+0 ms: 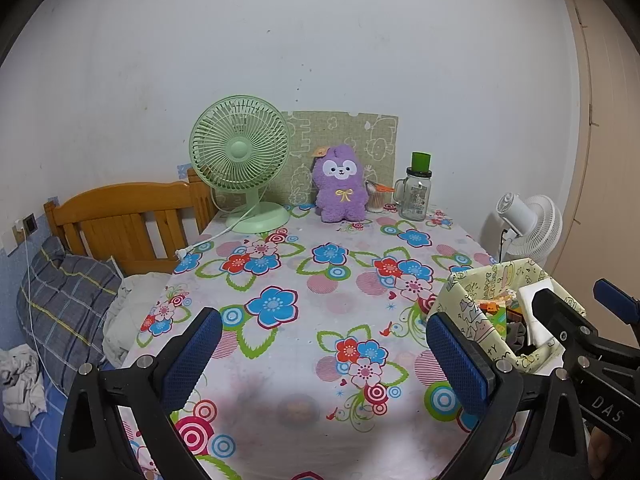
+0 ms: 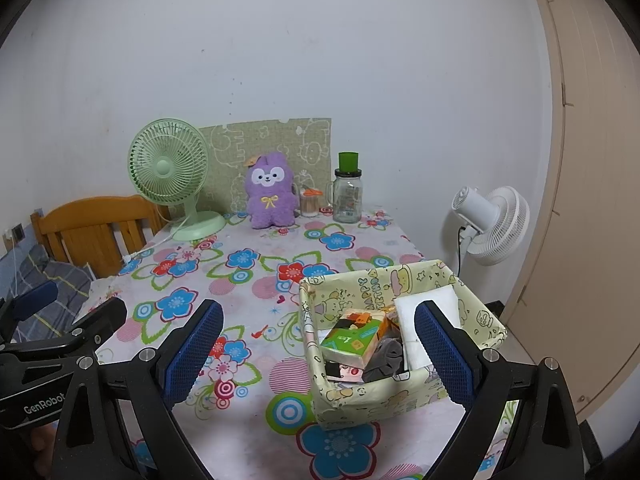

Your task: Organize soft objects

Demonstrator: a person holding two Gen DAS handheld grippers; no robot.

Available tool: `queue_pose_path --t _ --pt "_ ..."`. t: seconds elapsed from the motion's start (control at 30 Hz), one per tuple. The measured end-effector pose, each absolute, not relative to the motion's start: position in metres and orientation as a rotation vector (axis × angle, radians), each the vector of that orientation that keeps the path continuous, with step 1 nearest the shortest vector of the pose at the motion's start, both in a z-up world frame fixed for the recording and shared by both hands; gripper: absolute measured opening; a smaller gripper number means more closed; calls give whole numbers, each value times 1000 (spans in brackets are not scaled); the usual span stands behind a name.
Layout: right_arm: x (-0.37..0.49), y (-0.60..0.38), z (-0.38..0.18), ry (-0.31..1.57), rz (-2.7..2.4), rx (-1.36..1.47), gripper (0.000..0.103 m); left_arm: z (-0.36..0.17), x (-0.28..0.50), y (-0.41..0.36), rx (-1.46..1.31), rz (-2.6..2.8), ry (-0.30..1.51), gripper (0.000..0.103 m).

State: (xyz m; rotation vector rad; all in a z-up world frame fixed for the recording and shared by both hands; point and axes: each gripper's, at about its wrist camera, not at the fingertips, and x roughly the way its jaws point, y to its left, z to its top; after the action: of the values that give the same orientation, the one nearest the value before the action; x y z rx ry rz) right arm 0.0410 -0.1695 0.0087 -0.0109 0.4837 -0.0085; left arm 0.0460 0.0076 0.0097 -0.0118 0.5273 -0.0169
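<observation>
**Both tools wide and empty above the near edge of the tabletop**

The left tool point(image 1: 320, 344) and the right tool point(image 2: 318, 344) hang over the near side of the tabletop point(image 1: 304, 280), each with its blue pads far apart and nothing between them. I judge this as a waiting pose, because neither tool points closely at any object.

The soft things are in two places. A purple plush toy point(image 1: 341, 186) sits upright at the far edge, leaning near a green patterned board point(image 1: 348, 136). A paper-covered box point(image 2: 400, 344) stands near and to the right, and it contains a tissue pack point(image 2: 354, 336), a dark grey cloth point(image 2: 388, 360) and a white flat piece point(image 2: 424, 312). The box probably serves as the collecting place, so the plush toy seems to be the item not yet put away.

Around the plush toy the space is tight. A green fan point(image 1: 240, 156) stands just to its left, with its cord point(image 1: 216, 236) lying over the tabletop. A small cup point(image 1: 376, 198) almost touches the toy on the right, and a glass jar point(image 1: 416, 192) stands beyond it. A reach there could push the cup.
</observation>
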Motion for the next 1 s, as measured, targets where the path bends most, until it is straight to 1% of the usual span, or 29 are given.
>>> queue_pose_path --t 1.0 --pt "42 -173 4 507 -21 -14 98 7 48 2 -6 -18 538 103"
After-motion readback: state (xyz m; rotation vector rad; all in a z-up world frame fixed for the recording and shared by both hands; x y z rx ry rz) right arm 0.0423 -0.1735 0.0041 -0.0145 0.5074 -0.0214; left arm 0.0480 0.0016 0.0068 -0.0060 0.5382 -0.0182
